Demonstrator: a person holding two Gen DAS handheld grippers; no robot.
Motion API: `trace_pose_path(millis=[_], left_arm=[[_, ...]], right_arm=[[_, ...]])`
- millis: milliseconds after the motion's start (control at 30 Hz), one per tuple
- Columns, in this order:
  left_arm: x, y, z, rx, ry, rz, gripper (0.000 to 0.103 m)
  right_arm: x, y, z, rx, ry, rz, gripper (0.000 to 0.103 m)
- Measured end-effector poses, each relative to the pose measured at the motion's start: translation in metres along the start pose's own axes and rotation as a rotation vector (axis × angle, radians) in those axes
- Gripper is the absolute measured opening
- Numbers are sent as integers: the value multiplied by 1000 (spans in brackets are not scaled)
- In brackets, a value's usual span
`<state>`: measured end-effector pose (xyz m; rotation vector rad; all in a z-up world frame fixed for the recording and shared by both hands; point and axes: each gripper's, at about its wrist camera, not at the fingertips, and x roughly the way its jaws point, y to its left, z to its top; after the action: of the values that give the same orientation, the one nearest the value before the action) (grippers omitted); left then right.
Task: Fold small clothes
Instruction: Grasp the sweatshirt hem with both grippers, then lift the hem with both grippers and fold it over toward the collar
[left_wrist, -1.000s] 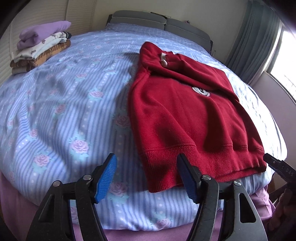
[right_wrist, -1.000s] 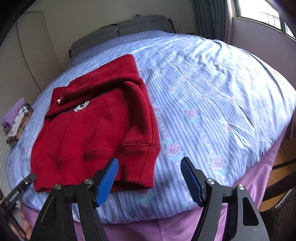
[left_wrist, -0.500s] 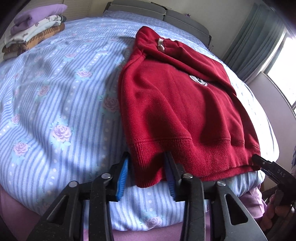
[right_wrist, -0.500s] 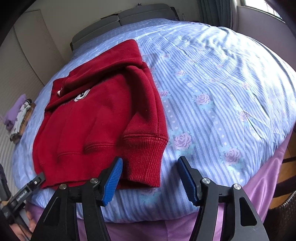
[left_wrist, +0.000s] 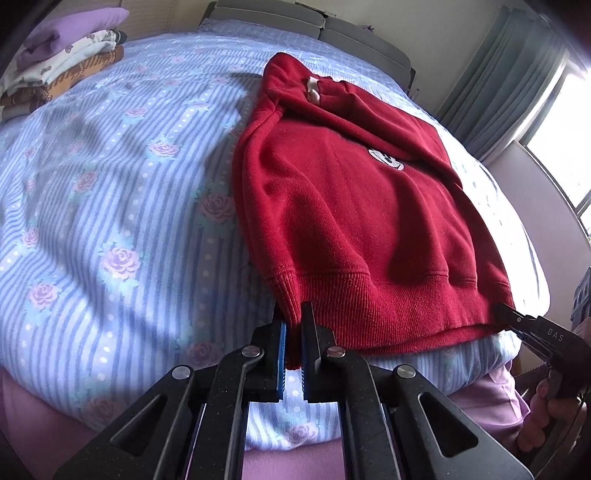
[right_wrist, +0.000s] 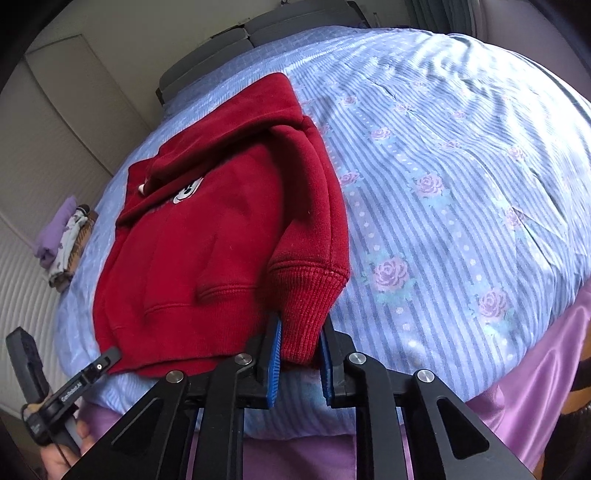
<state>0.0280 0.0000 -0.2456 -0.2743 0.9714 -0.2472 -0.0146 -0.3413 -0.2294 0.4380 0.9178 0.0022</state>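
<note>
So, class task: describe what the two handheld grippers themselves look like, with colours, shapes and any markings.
Both are black plastic tools. The left gripper has two angular arms with triangular cut-outs and silver rivets, and fingers lined with ridged blue pads. The right gripper has the same build. White lettering marks each tool's side: "DAS" on the right one, a small brand line on the left one.

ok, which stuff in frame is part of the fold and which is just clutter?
In play:
- red hoodie, hem at the bed's near edge
- left gripper, shut on a hem corner
- right gripper, closing on a ribbed cuff

Lying about:
- stack of folded clothes
- floral bedspread
- curtain
</note>
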Motion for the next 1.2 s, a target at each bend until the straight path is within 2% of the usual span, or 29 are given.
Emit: trace_pose_path(millis=[367,500,633,767,967,1200], left_arm=[[-20,-5,-2,53,-9,35,7],[-20,-5,0,56,-17,40,7],[-36,-11,11,65,-71,31,7],[-58,-16,36,46,-150,-10,7],[-84,-23,96,5,-279,-69,7],[-74,-30,175,-19,-374,-96,7]], right_arm=[[-23,-4,-7,40,-8,26,16],[-25,6,-4,-13,-40,4,15],[-44,12,8,-19,-119,36,15],[-69,24,34,-11,-221,75,15],[-83,37,79,38,-309,147,15],[-71,55,145,59,-400,198,15]])
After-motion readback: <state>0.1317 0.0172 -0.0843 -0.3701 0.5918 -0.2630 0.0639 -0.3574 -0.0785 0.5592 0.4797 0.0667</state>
